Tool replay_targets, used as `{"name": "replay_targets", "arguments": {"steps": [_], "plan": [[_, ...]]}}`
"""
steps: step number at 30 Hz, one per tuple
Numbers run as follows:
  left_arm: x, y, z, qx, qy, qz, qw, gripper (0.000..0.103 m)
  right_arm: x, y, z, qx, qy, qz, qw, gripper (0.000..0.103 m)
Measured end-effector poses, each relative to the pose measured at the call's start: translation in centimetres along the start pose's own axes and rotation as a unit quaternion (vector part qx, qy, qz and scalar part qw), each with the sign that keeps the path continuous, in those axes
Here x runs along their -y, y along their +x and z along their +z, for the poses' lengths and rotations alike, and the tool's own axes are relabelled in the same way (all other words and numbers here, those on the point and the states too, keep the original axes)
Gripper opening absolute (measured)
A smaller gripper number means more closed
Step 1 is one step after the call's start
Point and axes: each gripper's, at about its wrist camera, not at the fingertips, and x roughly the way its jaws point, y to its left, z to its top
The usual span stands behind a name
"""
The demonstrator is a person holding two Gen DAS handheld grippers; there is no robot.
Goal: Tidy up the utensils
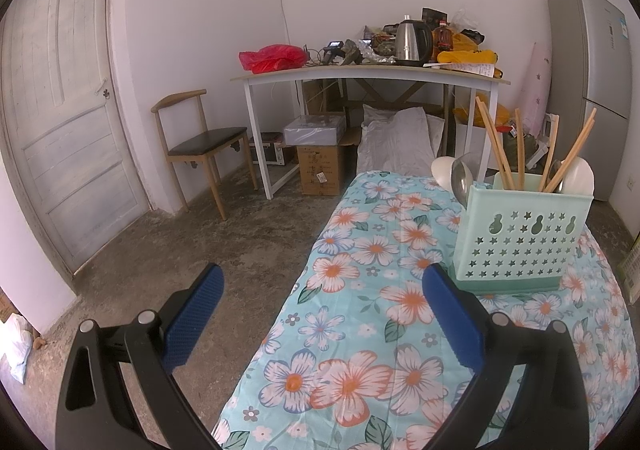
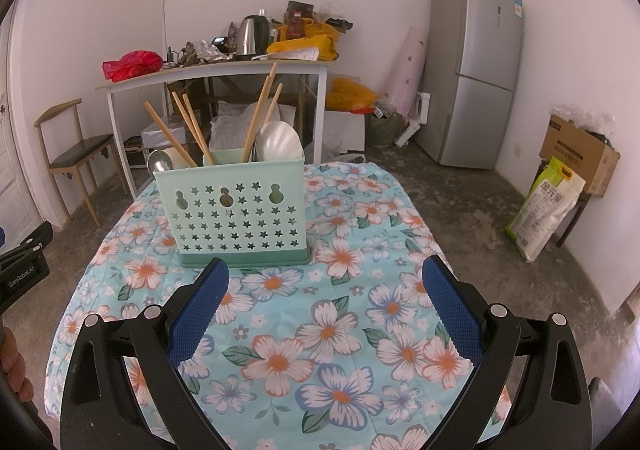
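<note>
A mint-green utensil holder (image 1: pixel 520 238) (image 2: pixel 236 214) with star-shaped holes stands upright on the floral tablecloth (image 1: pixel 360 330) (image 2: pixel 320 330). Several wooden chopsticks (image 1: pixel 496 146) (image 2: pixel 188 130), a metal spoon (image 1: pixel 462 174) (image 2: pixel 159 162) and white spoons (image 1: pixel 442 170) (image 2: pixel 278 142) stick out of it. My left gripper (image 1: pixel 322 282) is open and holds nothing, over the table's left edge, with the holder ahead to its right. My right gripper (image 2: pixel 326 270) is open with nothing in it, just in front of the holder. The left gripper's body (image 2: pixel 24 262) shows at the left edge of the right wrist view.
Behind the table stands a white desk (image 1: pixel 360 72) (image 2: pixel 208 70) crowded with a kettle (image 1: pixel 412 42) and bags. A wooden chair (image 1: pixel 200 146) and a door (image 1: pixel 60 110) are at the left. A fridge (image 2: pixel 476 66), boxes (image 2: pixel 576 154) and a sack (image 2: pixel 544 206) stand to the right.
</note>
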Motion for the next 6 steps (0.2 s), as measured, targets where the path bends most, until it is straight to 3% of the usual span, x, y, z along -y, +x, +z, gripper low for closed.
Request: {"name": "replay_targets", "arguments": {"steps": [6], "plan": [[-0.09,-0.11,-0.24,-0.001,0.000,-0.001,1.0000,0.097,0.05,0.00,-0.01,-0.001,0.000,0.000,1.000,0.093]]}}
